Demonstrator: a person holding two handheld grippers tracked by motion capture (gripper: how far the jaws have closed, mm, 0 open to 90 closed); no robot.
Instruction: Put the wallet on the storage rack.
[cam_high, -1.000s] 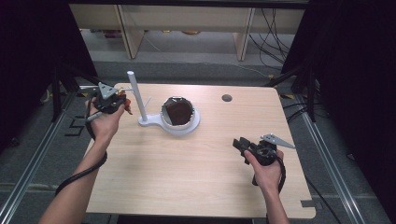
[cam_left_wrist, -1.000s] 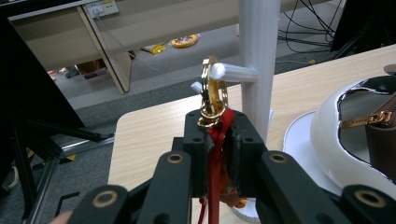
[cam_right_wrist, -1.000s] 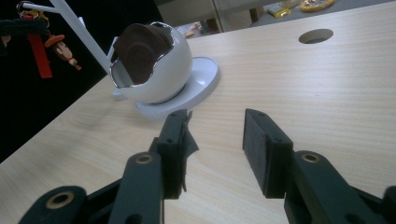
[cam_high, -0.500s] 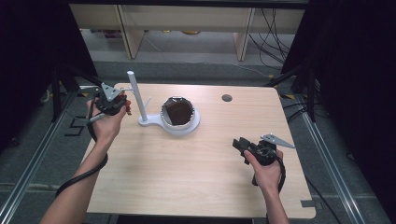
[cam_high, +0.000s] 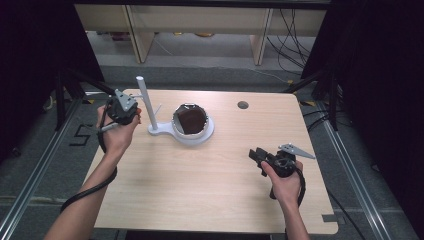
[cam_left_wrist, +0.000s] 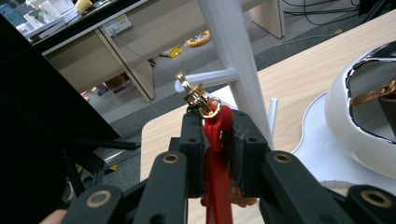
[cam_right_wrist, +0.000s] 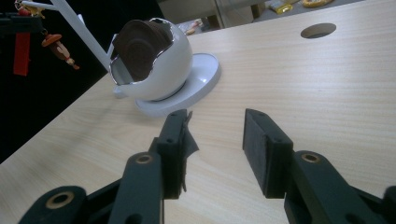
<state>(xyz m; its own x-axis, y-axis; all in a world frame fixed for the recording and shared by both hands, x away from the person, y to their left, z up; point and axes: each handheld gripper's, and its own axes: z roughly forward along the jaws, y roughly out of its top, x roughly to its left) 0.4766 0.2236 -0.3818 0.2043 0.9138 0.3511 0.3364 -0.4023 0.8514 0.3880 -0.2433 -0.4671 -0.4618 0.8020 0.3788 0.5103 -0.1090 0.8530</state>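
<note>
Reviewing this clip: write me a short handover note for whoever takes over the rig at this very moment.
Left gripper: jaws have just been easing open, pads still on the red keychain; its gold clasp sits at the tip of a side peg on the white stand.
Right gripper: open, holds nothing, low over the table.
Done: keychain brought to the peg.
Left: confirm the clasp is hooked, let go, back away.

high view: overhead, looks forward-down | gripper views: low, close | shared: white stand (cam_high: 189, 131) (cam_right_wrist: 154, 70)
</note>
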